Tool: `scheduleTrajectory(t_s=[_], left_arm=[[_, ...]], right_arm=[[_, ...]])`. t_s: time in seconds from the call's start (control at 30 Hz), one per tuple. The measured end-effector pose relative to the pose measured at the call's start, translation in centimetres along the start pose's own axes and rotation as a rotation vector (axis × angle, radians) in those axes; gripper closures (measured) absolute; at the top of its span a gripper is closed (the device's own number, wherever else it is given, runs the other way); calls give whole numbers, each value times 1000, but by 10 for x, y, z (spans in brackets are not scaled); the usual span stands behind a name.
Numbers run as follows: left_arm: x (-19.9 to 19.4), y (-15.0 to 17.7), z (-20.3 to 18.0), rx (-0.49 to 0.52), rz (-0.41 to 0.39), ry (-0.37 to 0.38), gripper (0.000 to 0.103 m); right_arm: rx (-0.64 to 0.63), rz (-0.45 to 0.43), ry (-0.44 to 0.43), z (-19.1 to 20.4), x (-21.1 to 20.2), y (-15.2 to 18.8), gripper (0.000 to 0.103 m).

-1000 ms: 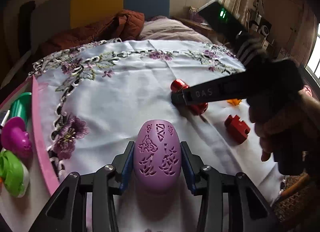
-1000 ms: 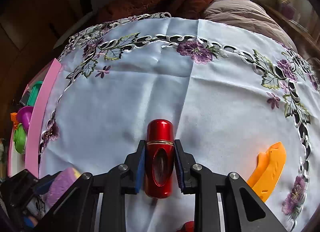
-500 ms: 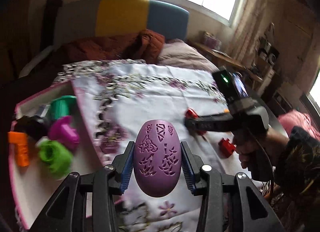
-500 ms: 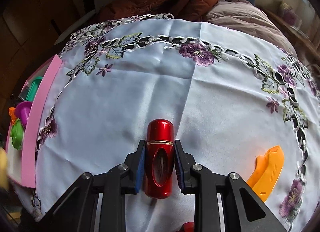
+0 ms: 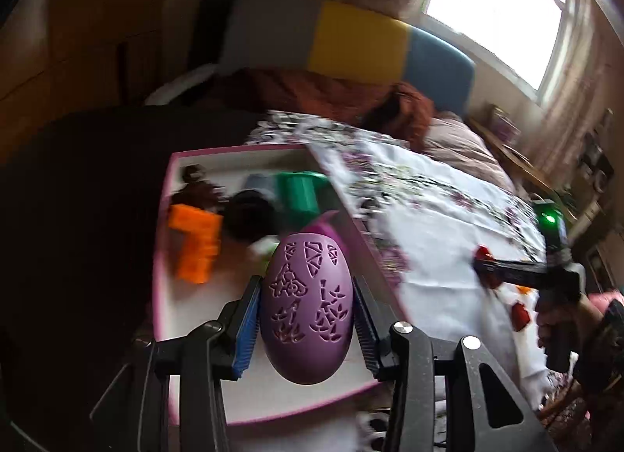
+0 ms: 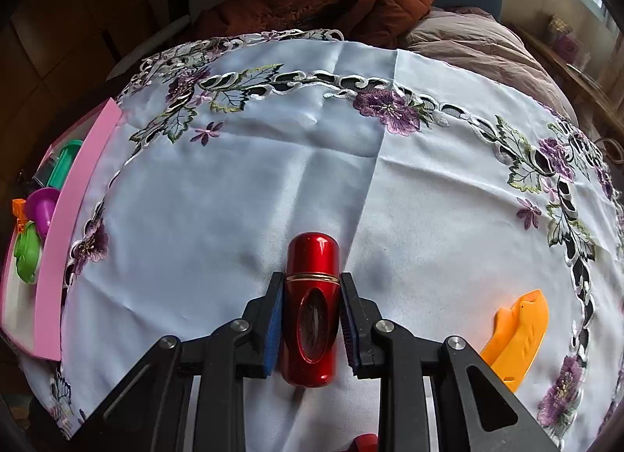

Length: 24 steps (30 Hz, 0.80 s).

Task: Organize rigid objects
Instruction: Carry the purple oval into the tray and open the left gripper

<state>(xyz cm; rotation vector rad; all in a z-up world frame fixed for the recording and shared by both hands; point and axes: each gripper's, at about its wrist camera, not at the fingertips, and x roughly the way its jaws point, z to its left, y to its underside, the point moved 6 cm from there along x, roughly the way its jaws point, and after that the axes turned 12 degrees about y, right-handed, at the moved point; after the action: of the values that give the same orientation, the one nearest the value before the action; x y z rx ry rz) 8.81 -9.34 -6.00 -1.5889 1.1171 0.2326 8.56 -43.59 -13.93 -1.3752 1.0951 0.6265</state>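
Table w/ embroidered white cloth point(image 6: 273, 187) is carrying a pink tray point(image 6: 58, 241) at 9 o'clock & orange piece point(image 6: 516, 339) sitting approx 4 o'clock.

Window point(image 5: 495, 11): bright daylight, 1 o'clock
Headboard point(image 5: 351, 42): grey, yellow, blue panels, 12 o'clock
Wall point(image 5: 78, 23): dim brown wood, 10 o'clock

A purple egg point(image 5: 308, 311) with cut-out patterns stands upright, pinched at its sides, over the pink-rimmed tray point(image 5: 163, 241). In the tray, at 10 o'clock from the egg, lies an orange block point(image 5: 197, 247); at 12 o'clock a green cylinder point(image 5: 300, 192) lies on its side, with a dark blurred piece point(image 5: 249, 216) beside it. A glossy red capsule point(image 6: 312, 307) with a gold band and oval window points toward 12 o'clock, clamped at its middle. At 3 o'clock from it a curved orange piece point(image 6: 516, 335) lies flat on the white cloth point(image 6: 241, 187)
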Motion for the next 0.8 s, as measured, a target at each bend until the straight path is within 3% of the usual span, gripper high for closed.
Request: scheduleTrajectory(t_s=[0.17,0.4,0.8], left_arm=[[-4,2,36,-66,4,-67,59],[11,15,64,-152,69,-85,59],[56,6,79,-94,126,-147,59]], right_arm=[[-11,-3,7,0,0,0,76],[-23,-7,14,1,0,0,76],[-30,-9,19,1,0,-1,76]])
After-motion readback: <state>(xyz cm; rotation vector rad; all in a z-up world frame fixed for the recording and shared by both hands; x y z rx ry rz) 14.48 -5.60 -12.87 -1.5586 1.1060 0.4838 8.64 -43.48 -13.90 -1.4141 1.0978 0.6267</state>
